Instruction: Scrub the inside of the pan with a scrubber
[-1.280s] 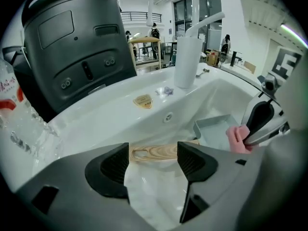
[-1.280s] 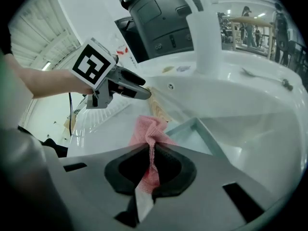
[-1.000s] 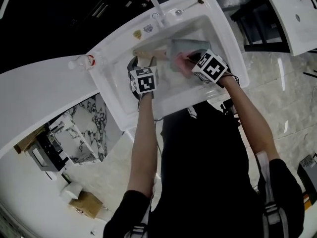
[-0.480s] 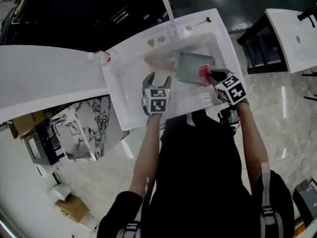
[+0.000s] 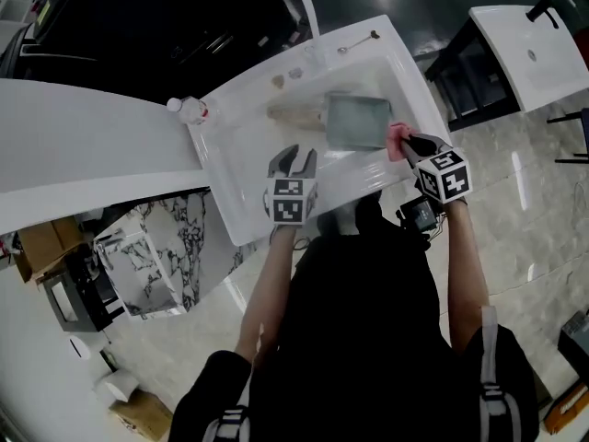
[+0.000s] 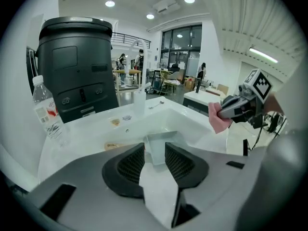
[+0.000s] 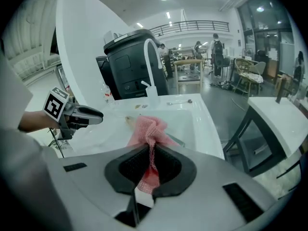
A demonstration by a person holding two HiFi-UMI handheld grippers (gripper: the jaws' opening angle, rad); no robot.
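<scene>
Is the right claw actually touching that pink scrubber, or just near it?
Touching. The right gripper view shows the right claw pinching the pink scrubber between its jaws, with the mesh bunching out above them.

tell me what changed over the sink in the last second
Both grippers drew back toward the person: the left gripper away from the pan, its empty jaws just closing partway; the right gripper off the pan, scrubber still clamped. The pan stayed in the sink, bottle beside it.

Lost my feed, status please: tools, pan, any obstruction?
Left tool empty, jaws just closing partway. Right tool shut on pink scrubber. Pan in sink, neither tool touching. Nothing blocking it.
</scene>
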